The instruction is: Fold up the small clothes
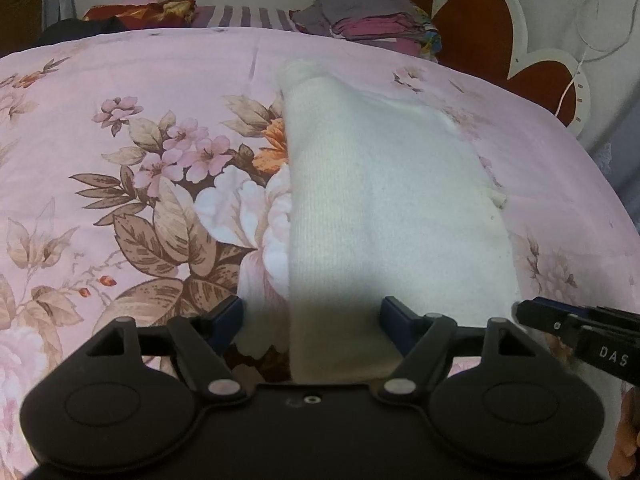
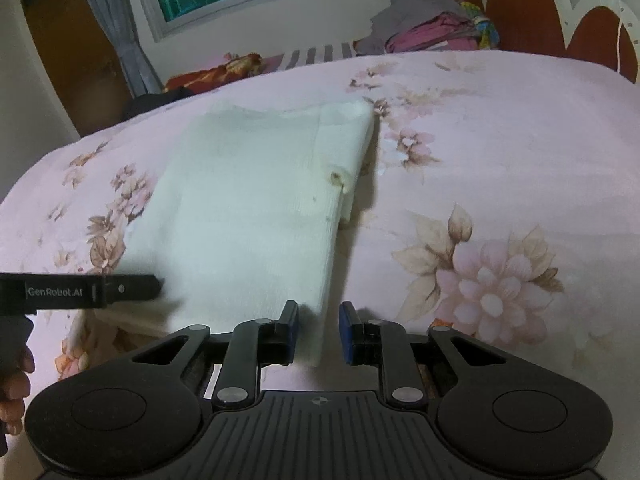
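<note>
L gripper [image 1: 312, 322] fingers apart, R gripper [image 2: 319, 330] narrow, angled down over white garment [image 1: 384, 200].

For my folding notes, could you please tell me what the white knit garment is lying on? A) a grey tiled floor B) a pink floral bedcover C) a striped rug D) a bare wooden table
B: the white knit garment lies flat on the pink floral bedcover, whose flower print shows on both sides of it.

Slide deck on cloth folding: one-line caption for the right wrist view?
Folded white garment lies on a floral bedspread, its near corner between the right gripper's jaws.
</note>
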